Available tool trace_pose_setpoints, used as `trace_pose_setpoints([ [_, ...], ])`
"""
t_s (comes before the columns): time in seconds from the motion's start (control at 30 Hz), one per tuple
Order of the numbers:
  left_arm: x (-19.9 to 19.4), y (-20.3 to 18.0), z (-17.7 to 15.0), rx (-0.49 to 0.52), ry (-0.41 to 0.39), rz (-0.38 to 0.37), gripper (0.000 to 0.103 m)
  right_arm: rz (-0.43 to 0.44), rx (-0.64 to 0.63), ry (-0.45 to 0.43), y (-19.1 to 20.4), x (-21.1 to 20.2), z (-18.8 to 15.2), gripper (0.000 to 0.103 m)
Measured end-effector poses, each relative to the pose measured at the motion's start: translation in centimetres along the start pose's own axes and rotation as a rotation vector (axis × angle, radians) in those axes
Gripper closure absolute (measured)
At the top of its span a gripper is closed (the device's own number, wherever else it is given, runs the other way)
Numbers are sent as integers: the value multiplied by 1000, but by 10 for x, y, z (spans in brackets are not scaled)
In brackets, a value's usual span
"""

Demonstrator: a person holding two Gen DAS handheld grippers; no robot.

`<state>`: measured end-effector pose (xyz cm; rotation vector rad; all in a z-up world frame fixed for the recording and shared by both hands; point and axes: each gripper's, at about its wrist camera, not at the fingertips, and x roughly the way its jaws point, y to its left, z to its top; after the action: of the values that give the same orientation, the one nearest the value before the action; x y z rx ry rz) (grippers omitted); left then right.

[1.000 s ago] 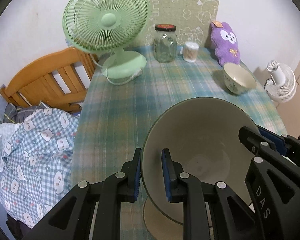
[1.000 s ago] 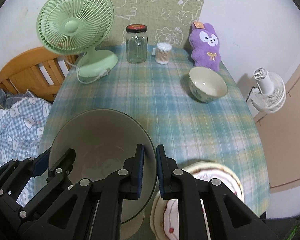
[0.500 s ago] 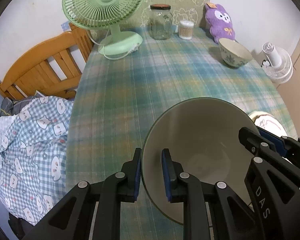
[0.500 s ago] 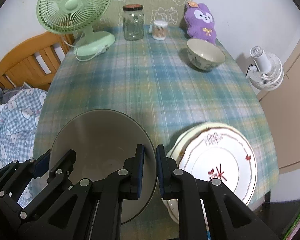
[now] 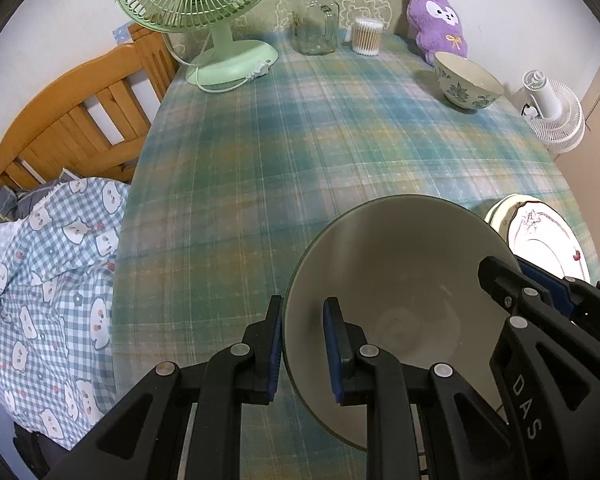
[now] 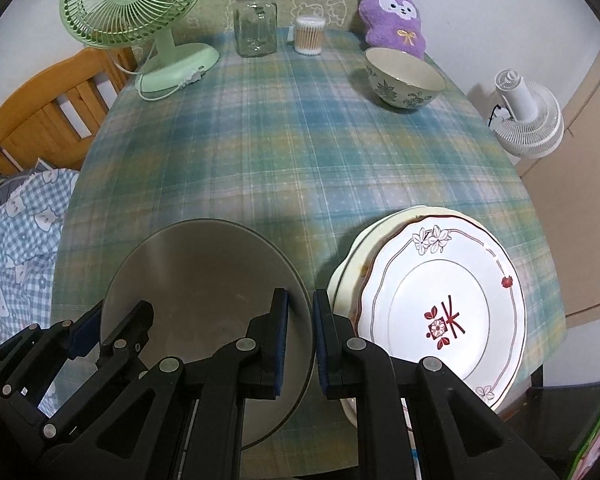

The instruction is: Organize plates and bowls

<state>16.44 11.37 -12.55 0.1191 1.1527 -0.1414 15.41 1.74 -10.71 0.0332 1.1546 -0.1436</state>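
The premises were a domestic room, evidently a bedroom doubling as a dining area. A wooden bed frame (image 5: 80,120) with checked bedding (image 5: 48,280) stood against a table (image 5: 300,152) under a plaid cloth. A green desk fan (image 5: 204,12), glass jar (image 5: 315,20), cotton swabs (image 5: 366,37), a purple plush toy (image 5: 436,20) and crockery were noted.

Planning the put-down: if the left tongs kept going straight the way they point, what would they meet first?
Probably the checked tablecloth: the left tongs, shut on the big bowl, angle down at bare cloth. Depth is unclear.
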Motion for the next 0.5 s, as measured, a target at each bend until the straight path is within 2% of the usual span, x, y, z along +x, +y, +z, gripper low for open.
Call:
trace_pose_setpoints([
  [0.17, 3, 1, 2, 3, -3, -4, 86, 8, 10, 1, 0, 3, 0, 86],
  [0.2, 3, 1, 2, 1, -3, -12, 82, 18, 14, 6, -1, 4, 0, 84],
  [0.23, 3, 1, 3, -2, 3, -31, 71, 26, 19, 7, -1, 5, 0, 84],
  [0.37, 3, -1, 4, 5, 26, -64, 59, 73, 7, 16, -3, 6, 3, 78],
  [0.43, 3, -2, 4, 13, 37, -75, 46, 91, -5, 21, -3, 5, 3, 71],
  [0.5, -1, -3, 4, 21, 33, -74, 40, 97, -9, 11, -4, 0, 2, 43],
])
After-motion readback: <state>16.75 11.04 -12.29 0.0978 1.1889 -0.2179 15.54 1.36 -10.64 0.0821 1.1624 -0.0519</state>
